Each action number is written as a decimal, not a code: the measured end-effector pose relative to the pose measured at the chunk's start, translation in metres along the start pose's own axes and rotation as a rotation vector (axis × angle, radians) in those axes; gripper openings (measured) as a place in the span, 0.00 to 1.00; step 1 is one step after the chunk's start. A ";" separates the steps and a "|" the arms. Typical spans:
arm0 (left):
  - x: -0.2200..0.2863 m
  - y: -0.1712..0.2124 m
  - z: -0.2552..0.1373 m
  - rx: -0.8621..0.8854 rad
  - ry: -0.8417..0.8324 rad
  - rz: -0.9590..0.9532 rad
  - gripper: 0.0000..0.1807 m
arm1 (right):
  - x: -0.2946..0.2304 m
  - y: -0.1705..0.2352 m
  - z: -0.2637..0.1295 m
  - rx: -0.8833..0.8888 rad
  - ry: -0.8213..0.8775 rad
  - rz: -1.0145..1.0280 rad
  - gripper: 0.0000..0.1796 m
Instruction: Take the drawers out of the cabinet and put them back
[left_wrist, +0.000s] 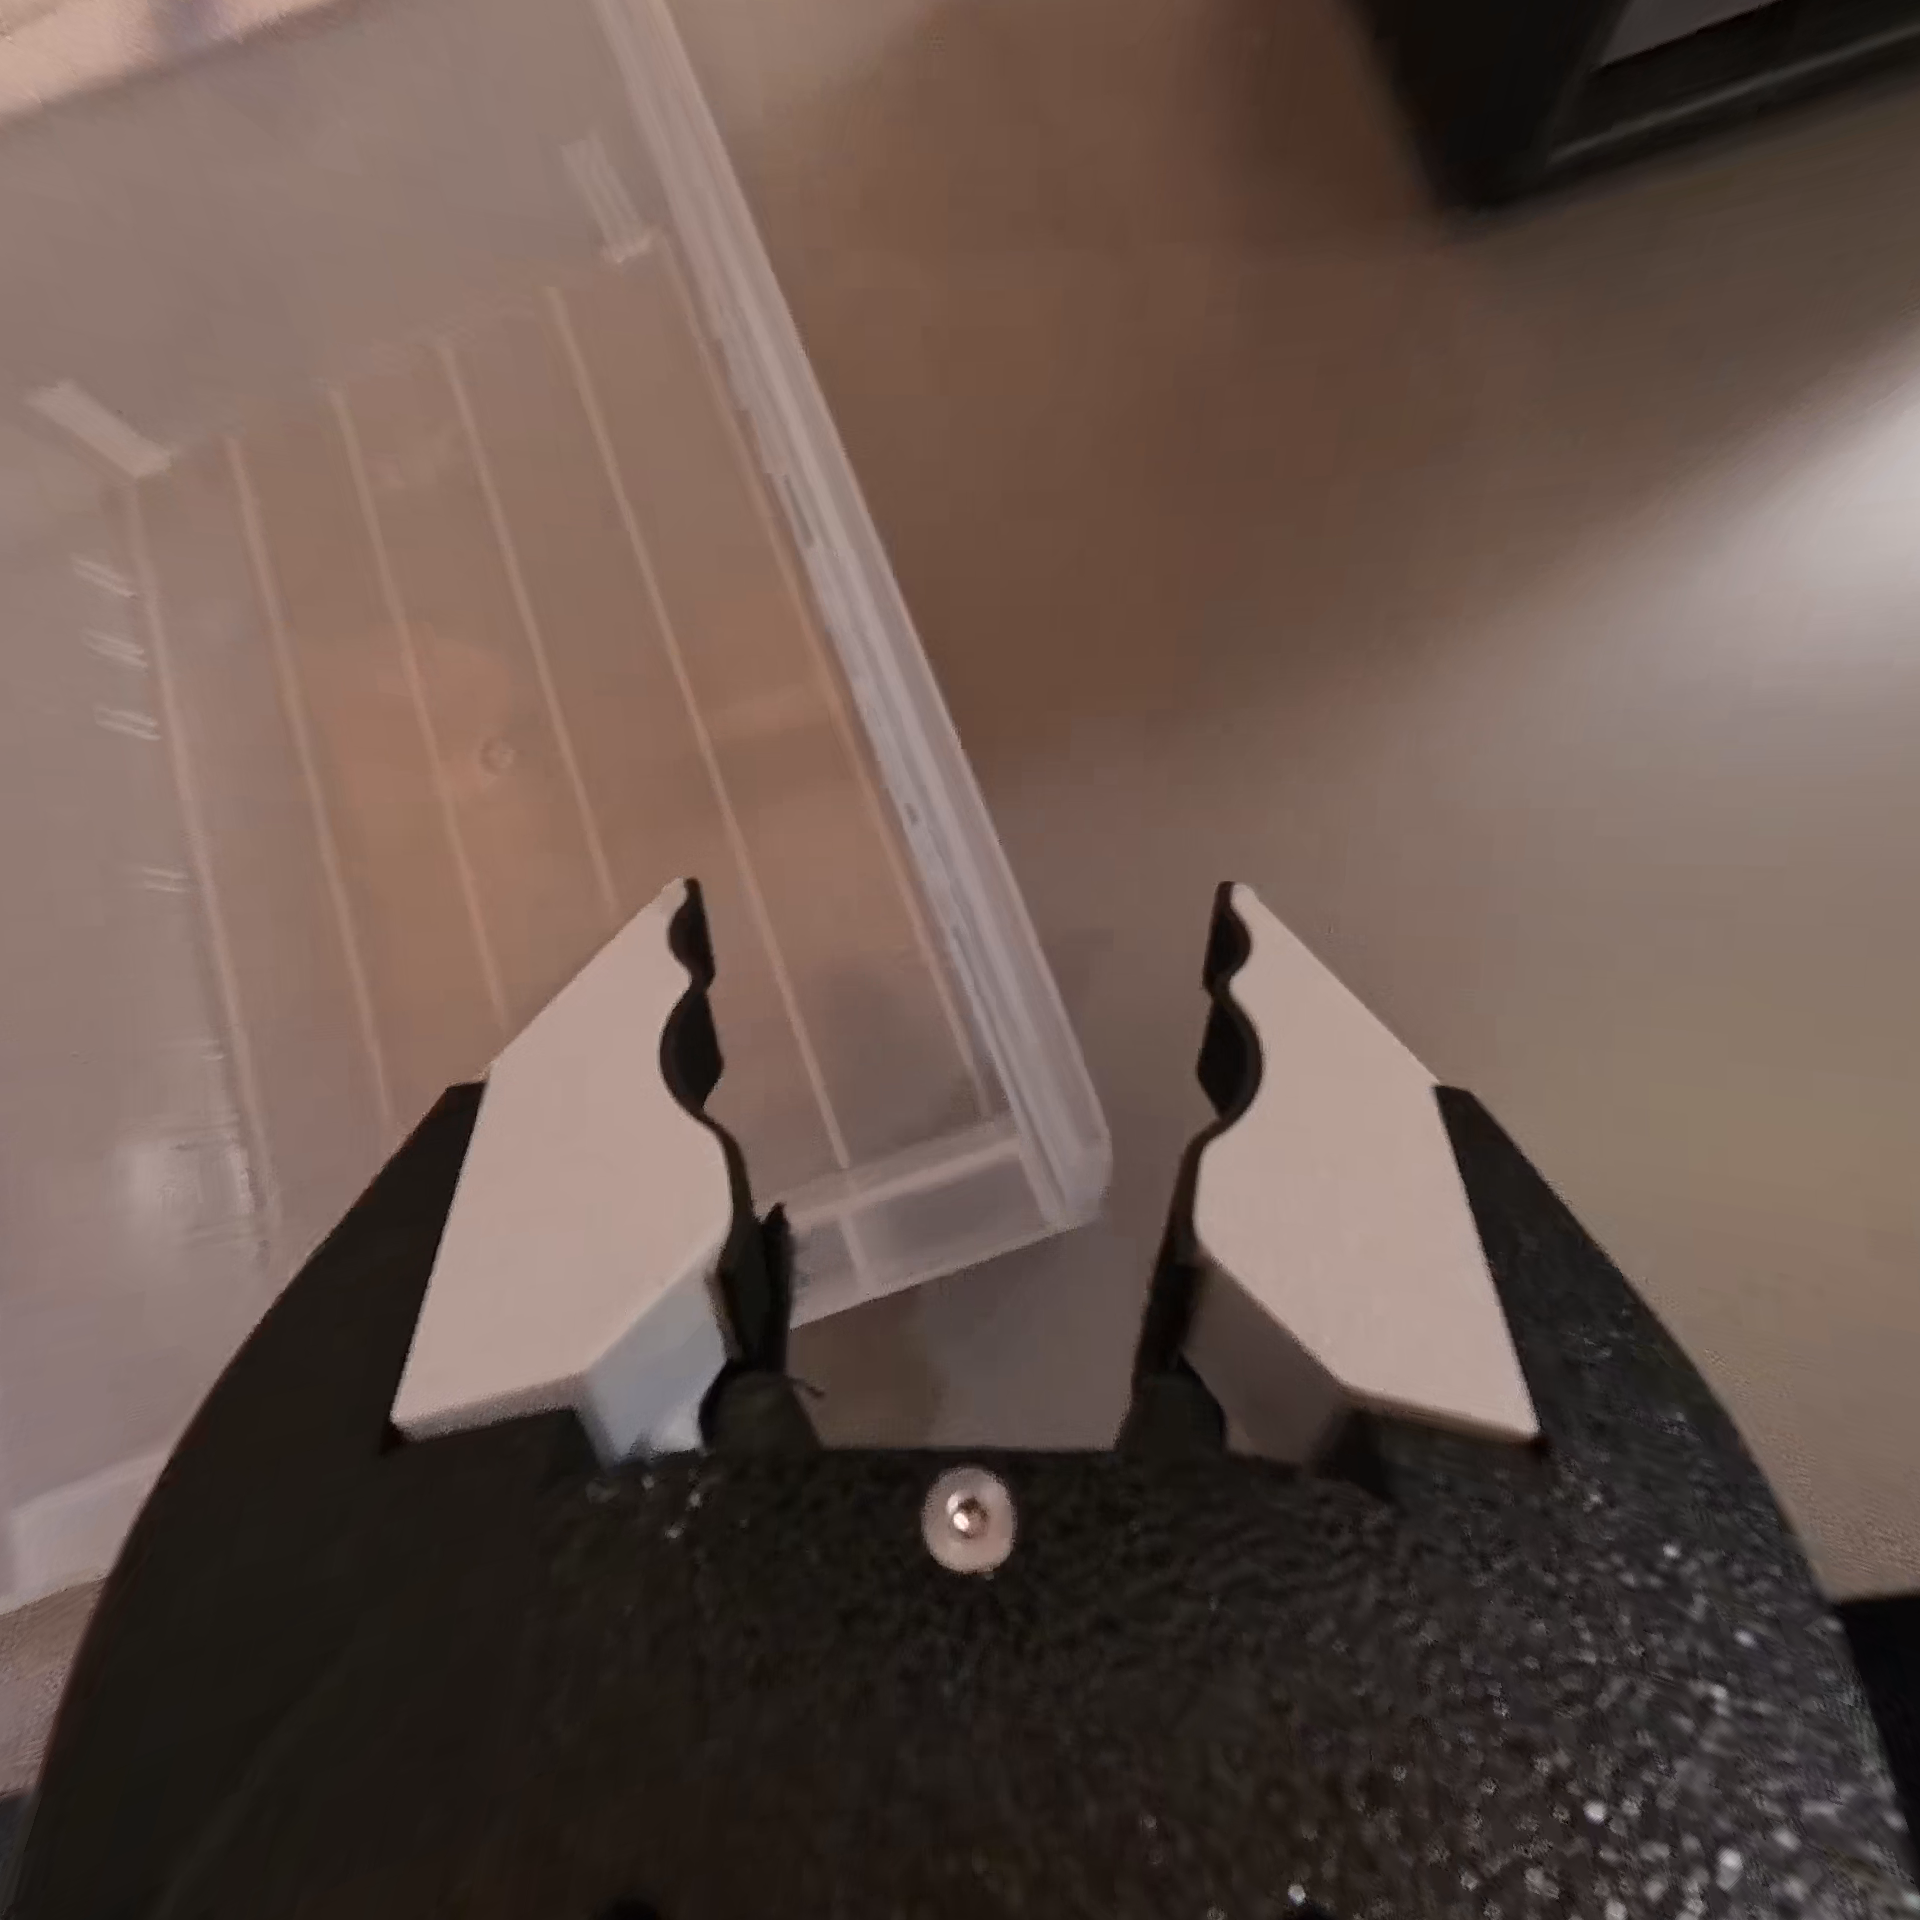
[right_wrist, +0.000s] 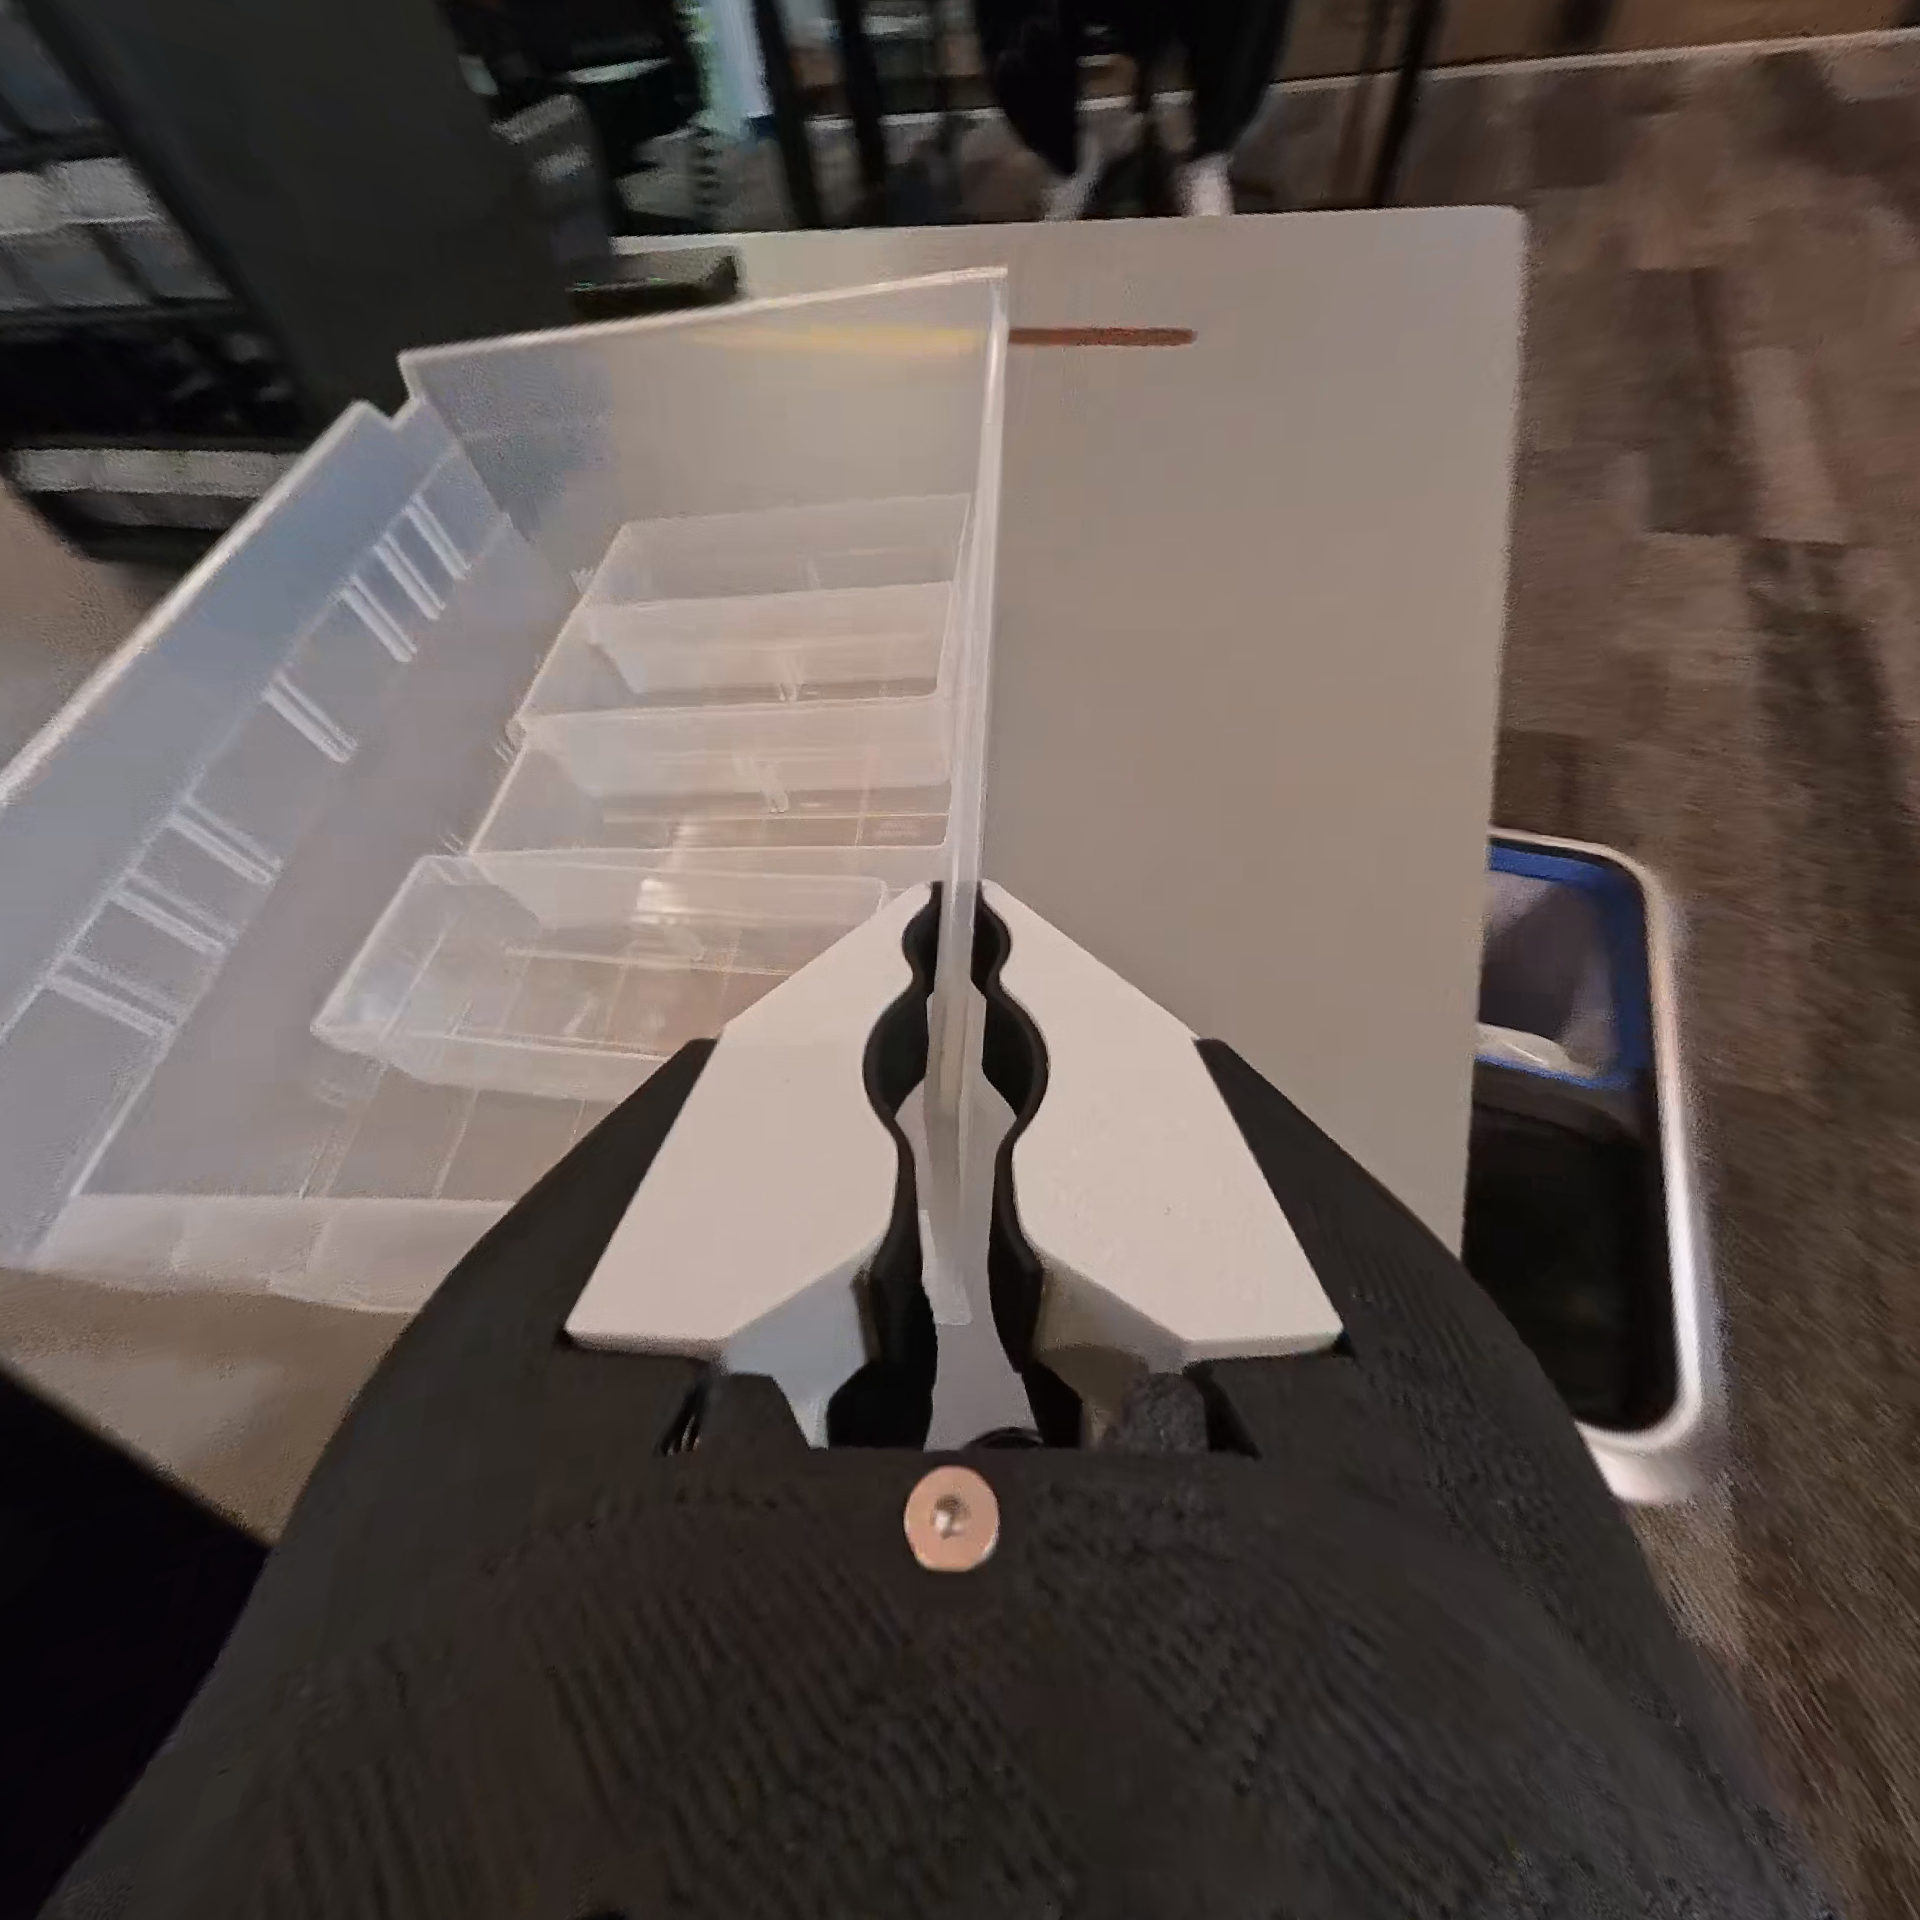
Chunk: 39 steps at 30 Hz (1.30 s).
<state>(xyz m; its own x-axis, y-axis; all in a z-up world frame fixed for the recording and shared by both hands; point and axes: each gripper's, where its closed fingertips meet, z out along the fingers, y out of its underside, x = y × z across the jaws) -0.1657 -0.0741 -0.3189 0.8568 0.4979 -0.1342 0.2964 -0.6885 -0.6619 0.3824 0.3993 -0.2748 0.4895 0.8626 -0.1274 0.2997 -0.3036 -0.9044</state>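
Observation:
The translucent plastic cabinet (right_wrist: 249, 831) lies tilted on the white table (right_wrist: 1247, 675), its open front facing up toward me. Three clear drawers sit in its slots: a far one (right_wrist: 790, 582), a middle one (right_wrist: 748, 738) and a near one (right_wrist: 582, 966). My right gripper (right_wrist: 961, 894) is shut on the cabinet's thin right side wall (right_wrist: 982, 623), which runs upright between the fingers. In the left wrist view the cabinet (left_wrist: 468, 675) shows blurred at the left, with ribs on its wall. My left gripper (left_wrist: 956, 894) is open and empty, beside the cabinet's near corner.
A white bin with a blue liner (right_wrist: 1621, 1143) stands on the carpet right of the table. Dark shelving (right_wrist: 260, 156) and furniture stand beyond the table's far edge. A dark object (left_wrist: 1662, 94) lies at the top right of the left wrist view.

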 end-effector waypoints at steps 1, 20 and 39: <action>-0.004 0.001 0.001 -0.008 -0.037 0.021 0.46 | -0.001 0.000 0.000 -0.002 -0.061 -0.009 0.01; -0.034 0.009 -0.047 0.089 -0.136 0.098 0.02 | -0.156 -0.017 0.081 -0.125 -0.654 -0.217 0.01; -0.098 0.000 -0.152 0.353 -0.206 0.028 0.02 | -0.409 -0.035 0.196 -0.141 -0.629 -0.269 0.00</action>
<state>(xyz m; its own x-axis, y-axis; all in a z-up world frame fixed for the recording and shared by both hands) -0.1858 -0.2033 -0.1942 0.7496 0.6010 -0.2771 0.0804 -0.4983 -0.8632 0.0115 0.1368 -0.2704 -0.1712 0.9728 -0.1563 0.4685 -0.0592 -0.8815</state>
